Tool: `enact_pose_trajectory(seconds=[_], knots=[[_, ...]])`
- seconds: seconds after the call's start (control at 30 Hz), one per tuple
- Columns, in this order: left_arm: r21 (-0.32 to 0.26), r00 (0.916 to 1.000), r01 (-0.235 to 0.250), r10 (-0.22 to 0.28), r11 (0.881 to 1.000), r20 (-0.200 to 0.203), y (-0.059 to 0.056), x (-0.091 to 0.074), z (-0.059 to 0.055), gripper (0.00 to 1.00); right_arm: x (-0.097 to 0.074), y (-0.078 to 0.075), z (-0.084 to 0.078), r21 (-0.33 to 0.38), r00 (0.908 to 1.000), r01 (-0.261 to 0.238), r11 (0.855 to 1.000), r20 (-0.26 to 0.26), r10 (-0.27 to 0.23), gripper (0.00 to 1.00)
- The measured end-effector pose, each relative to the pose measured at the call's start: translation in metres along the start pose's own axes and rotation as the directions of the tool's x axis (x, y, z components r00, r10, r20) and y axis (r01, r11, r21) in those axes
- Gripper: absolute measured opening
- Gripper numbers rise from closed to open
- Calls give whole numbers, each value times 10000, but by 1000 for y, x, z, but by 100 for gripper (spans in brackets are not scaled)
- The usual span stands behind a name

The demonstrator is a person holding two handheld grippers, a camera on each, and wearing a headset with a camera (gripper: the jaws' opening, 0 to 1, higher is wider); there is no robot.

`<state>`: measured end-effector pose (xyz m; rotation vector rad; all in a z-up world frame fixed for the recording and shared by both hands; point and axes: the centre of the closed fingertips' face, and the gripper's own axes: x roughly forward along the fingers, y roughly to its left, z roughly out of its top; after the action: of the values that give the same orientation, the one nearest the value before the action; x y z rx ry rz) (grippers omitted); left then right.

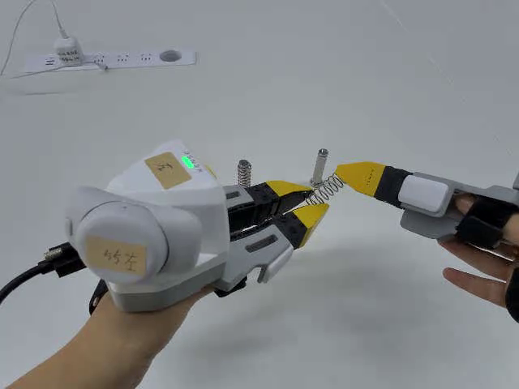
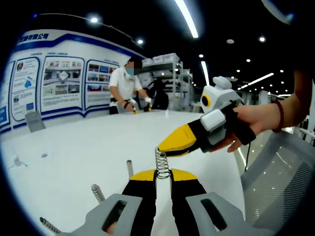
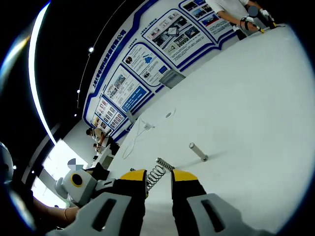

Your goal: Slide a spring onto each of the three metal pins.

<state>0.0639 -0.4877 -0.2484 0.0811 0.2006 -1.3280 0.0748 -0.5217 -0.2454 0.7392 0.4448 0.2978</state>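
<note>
While left gripper [image 1: 315, 200] and right gripper [image 1: 340, 173] jaws both pinch 1 spring [image 1: 327, 188], bare pin [image 1: 321, 164] just behind, sprung pin [image 1: 243, 173] beside.

power strip [image 1: 109, 58] on table [image 1: 340, 324] | wall posters [image 2: 64, 81] | person [image 2: 125, 83] standing beyond

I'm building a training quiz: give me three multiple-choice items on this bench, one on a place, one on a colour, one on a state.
1. Where is the loose spring? A between the left gripper and right gripper; B in a box; C on a pin.
2. The gripper tips are: A red; B yellow; C blue.
3. The pin nearest the loose spring is: A bare; B bent; C carrying a spring.
Key: A, it spans their tips; B, both tips show yellow; A, no coil rings its shaft.
</note>
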Motion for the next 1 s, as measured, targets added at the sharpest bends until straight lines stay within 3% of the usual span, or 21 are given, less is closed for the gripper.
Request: enact_pose_trajectory(seconds=[0.37,1.0], knots=[[-345,9993,208,-197,9992,316,-4,-1,6,10,2,9,0,481,9993,-353,9982,113,348,15],[-894,9999,32,-20,9960,134,-1,-4,4,11,7,28,4,-1107,9964,-806,9906,185,831,13]])
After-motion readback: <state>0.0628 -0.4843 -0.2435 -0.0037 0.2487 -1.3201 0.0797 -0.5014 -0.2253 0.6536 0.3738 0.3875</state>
